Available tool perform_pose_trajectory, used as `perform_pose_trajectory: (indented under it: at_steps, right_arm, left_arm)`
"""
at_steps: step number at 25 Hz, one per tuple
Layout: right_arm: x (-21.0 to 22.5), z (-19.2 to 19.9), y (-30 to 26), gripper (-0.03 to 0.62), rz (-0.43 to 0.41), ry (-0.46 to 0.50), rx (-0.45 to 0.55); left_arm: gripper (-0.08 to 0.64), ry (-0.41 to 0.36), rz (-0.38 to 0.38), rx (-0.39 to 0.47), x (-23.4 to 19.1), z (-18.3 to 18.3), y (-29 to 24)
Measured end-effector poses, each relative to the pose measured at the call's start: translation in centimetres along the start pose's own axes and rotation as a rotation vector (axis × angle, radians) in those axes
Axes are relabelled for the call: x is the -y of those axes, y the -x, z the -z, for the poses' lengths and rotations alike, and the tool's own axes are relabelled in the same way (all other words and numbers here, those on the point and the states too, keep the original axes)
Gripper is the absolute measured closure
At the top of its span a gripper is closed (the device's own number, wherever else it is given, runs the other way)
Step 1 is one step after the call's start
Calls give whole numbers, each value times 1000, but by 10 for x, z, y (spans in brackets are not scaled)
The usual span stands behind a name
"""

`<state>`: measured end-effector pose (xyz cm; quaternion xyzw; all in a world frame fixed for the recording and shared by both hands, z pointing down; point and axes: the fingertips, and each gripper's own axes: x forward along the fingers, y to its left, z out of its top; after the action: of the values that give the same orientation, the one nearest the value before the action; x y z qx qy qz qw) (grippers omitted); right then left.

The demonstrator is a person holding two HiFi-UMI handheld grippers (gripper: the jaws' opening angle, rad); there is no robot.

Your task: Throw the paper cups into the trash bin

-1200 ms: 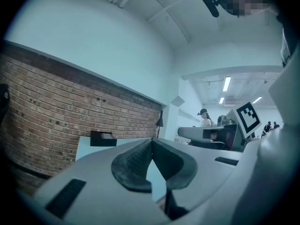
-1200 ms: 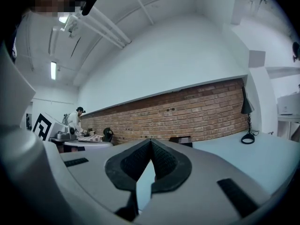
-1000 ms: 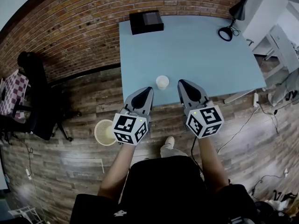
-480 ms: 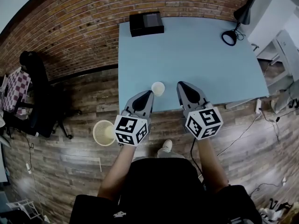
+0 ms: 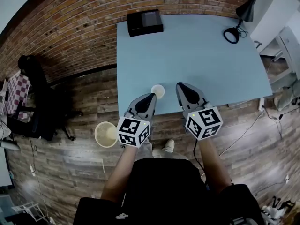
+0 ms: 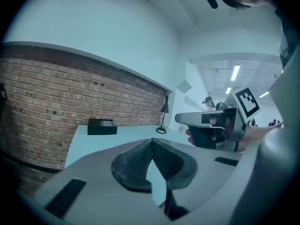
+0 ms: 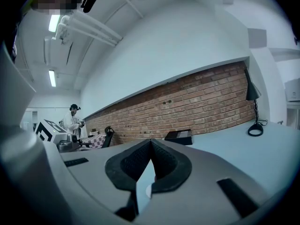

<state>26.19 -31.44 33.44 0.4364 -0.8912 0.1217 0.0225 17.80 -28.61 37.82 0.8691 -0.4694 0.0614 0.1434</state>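
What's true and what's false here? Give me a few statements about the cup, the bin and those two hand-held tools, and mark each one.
1. The paper cup stands on the blue table, near its front edge. True.
2. The trash bin sits on the table. False: it stands on the wooden floor, at the person's left.
3. The left gripper is holding the cup. False: its jaws are together with nothing between them, and the cup stands on the table by its tip.
4. The right gripper has its jaws shut and empty. True.
5. A black box lies at the table's far edge, by the brick wall. True.
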Motion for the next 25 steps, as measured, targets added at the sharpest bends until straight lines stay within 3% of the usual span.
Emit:
perform_pose_trajectory:
  at_steps: [10,25]
  right_arm:
    - [10,10,-22,588,125,-24,-15]
    - [32,45,-25,588,342,-111,-35]
  left_arm:
    - [551,-39,113,-56,-33,14,-23]
    - [551,-249,351,-323,-45,92,-61]
